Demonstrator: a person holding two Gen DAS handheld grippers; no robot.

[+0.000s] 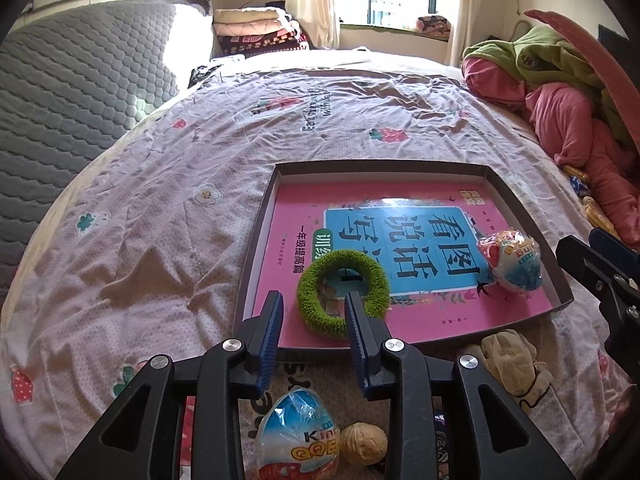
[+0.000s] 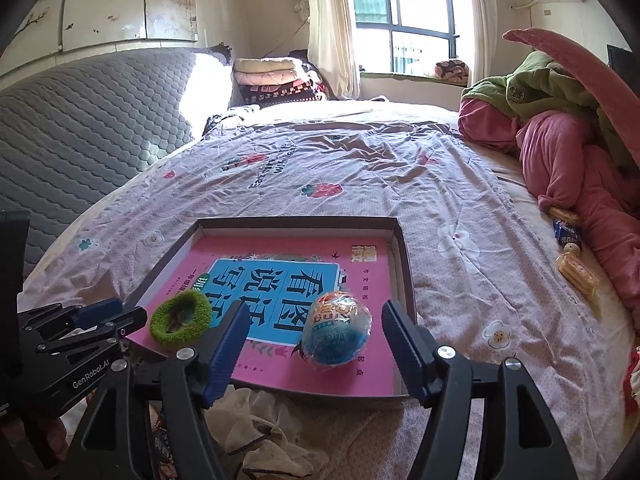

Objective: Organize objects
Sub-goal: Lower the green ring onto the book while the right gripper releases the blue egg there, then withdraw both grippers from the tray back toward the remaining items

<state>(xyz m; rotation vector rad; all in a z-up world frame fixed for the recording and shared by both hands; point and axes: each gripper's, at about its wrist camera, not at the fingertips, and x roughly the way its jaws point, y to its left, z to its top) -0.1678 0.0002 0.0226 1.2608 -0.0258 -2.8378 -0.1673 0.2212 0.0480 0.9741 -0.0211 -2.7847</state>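
I see my left gripper (image 1: 314, 312) with fingers apart over the green ring (image 1: 343, 294), my right gripper (image 2: 316, 336) wide around nothing, the wrapped egg (image 2: 335, 330) in the tray (image 2: 404, 264) at its twelve o'clock.

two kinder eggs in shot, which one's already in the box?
The wrapped egg lying on the pink book inside the box. The other egg lies outside, beside the walnut.
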